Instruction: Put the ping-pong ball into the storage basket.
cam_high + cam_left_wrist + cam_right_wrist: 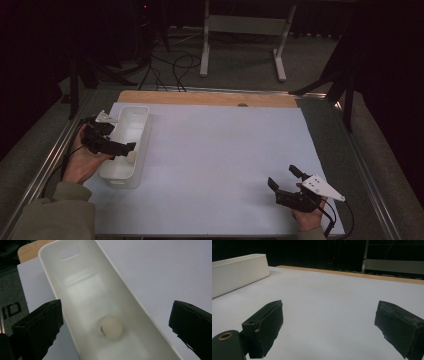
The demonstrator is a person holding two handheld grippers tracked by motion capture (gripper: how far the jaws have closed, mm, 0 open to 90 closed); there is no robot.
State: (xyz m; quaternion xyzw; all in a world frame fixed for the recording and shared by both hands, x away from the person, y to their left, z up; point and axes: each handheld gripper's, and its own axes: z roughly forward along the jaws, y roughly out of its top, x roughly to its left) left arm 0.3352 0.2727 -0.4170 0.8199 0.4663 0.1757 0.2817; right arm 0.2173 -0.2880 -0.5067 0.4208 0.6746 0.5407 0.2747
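Observation:
A small off-white ball [111, 327] lies on the floor of a long white bin [120, 277], free of both jaws. My left gripper [116, 312] hovers over the near part of that bin [142, 145] at the table's left, jaws spread wide with nothing pressed between them. In the high view the left gripper [127, 147] reaches across the bin's rim from the left. At the near right of the table my right gripper [284, 177] rests low and open, empty. From the right gripper [328, 315], the bin's outer wall [237, 272] stands far off to the left.
A white sheet [215, 155] covers the table, with a wooden strip [200, 97] along its far edge and metal rails at the sides. Behind the table a grey stand [240, 30] and loose cables [175, 65] sit on the dark floor.

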